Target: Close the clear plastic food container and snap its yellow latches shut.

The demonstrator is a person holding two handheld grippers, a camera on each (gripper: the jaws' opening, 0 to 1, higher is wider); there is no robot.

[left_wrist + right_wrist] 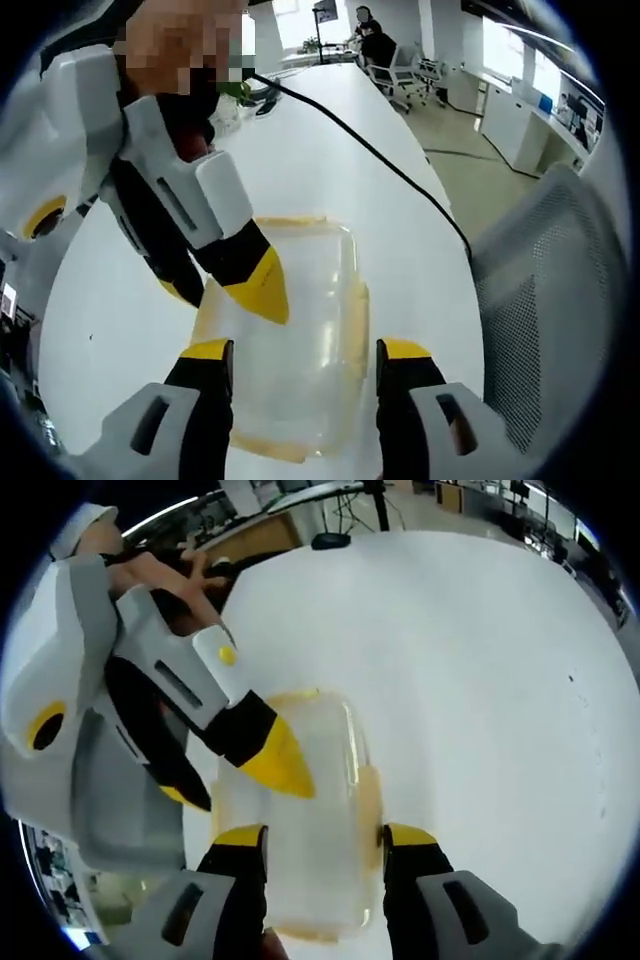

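So the clear rectangular plastic food container [300, 330] with its yellow latches [356, 320] is sitting flat on the big white table [330, 160], and the lid looks to be already resting on top. Both claws are right over it from opposite ends.

In the left gripper view, the left gripper [305, 352] has its jaws spread wide, one yellow tip at each long side of the box, not squeezing anything. The right gripper [235, 290] comes in from the upper left with its yellow tips down on or just above the lid; can't tell if it's touching.

The right gripper view mirrors that: the right gripper [325, 835] has its jaws apart, straddling the container [310, 820], and the left gripper [245, 765] pokes in from the left. A black cable [370, 150] runs across the table well behind, and a grey mesh office chair [550, 300] stands at the table edge.

Handling-wise I'd guess this thing is light, empty and kinda slippery, with thin walls that flex, so it'll skate if you push sideways. Better to press straight down on the lid with one claw, then push each latch flap [370, 810] in at its middle.
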